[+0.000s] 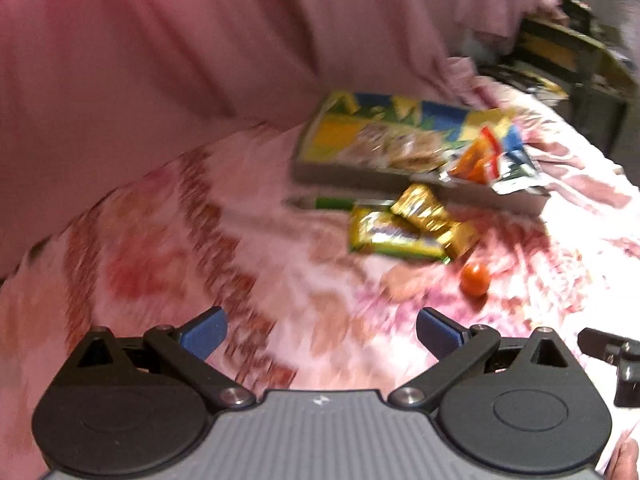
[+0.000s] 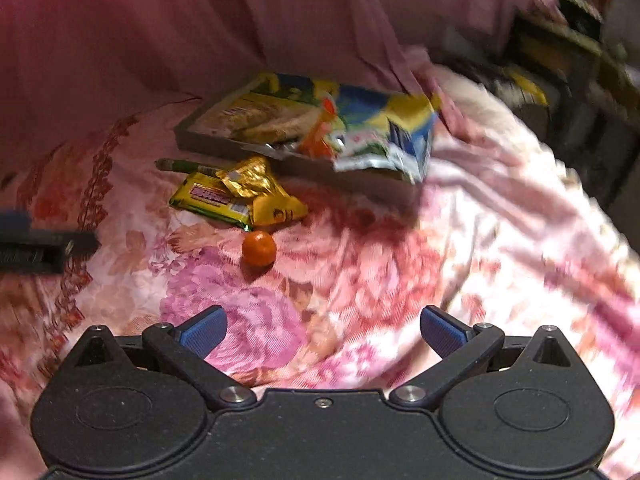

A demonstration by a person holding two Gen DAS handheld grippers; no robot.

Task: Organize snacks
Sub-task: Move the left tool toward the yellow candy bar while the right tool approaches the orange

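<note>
Both your left gripper point(image 1: 320, 334) and right gripper point(image 2: 323, 332) hang open and empty; loose yellow foil snack packets point(image 2: 240, 196) lie beside the shallow grey tray point(image 2: 224, 142), so approach and grab one next.

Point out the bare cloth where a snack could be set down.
Free: floral cloth between the right gripper and the orange ball, and right of the tray. Also left of the yellow packets. Crowded: tray and packets just before it.
</note>
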